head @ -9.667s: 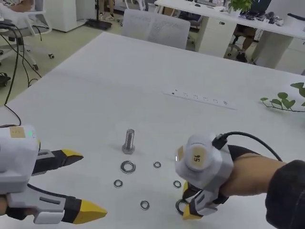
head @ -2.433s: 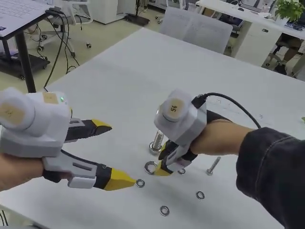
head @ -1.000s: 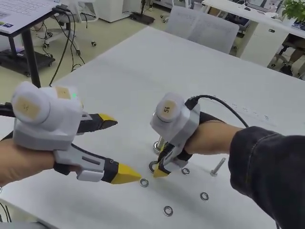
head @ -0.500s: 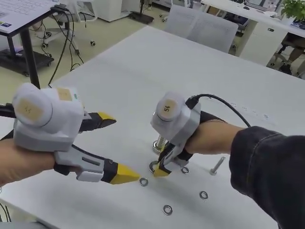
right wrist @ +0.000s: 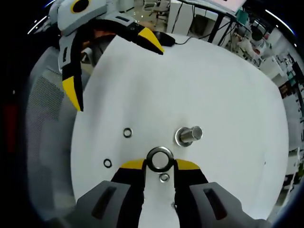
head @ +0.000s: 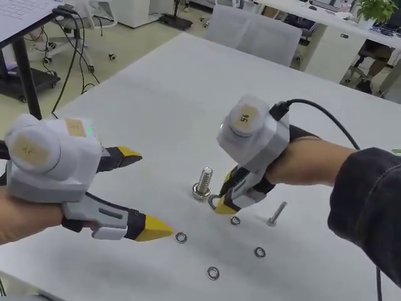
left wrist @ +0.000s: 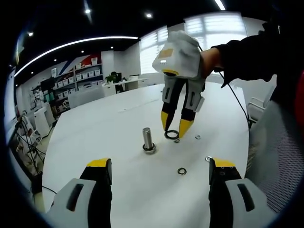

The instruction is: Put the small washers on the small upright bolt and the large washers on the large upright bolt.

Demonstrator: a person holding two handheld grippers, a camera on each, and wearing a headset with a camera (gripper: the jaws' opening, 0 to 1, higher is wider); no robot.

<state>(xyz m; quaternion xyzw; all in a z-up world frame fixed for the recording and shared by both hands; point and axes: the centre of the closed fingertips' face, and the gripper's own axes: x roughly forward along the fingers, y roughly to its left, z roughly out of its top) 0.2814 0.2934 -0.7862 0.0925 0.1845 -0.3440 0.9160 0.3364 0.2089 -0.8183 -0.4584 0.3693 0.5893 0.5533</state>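
Note:
My right gripper (head: 222, 205) (right wrist: 160, 165) is shut on a large washer (head: 215, 200) (right wrist: 159, 159) (left wrist: 171, 135) and holds it just off the white table, close beside the large upright bolt (head: 202, 182) (right wrist: 188, 134) (left wrist: 148, 141). A small bolt (head: 276, 214) lies on its side to the right. Small washers lie loose on the table: one (head: 235, 220) under the right gripper, others (head: 181, 237) (head: 259, 252) (head: 213, 273) nearer me. My left gripper (head: 141, 190) (left wrist: 160, 164) hovers open and empty to the left, its lower tip near a small washer (left wrist: 182, 171).
The white table (head: 156, 100) stretches away to the far side. A black cable (head: 326, 119) runs from the right gripper over the person's dark sleeve (head: 369, 207). Chairs and desks stand beyond the table.
My right gripper has risen off the table with the large washer and moved slightly toward the large bolt. The left gripper stayed open in about the same place.

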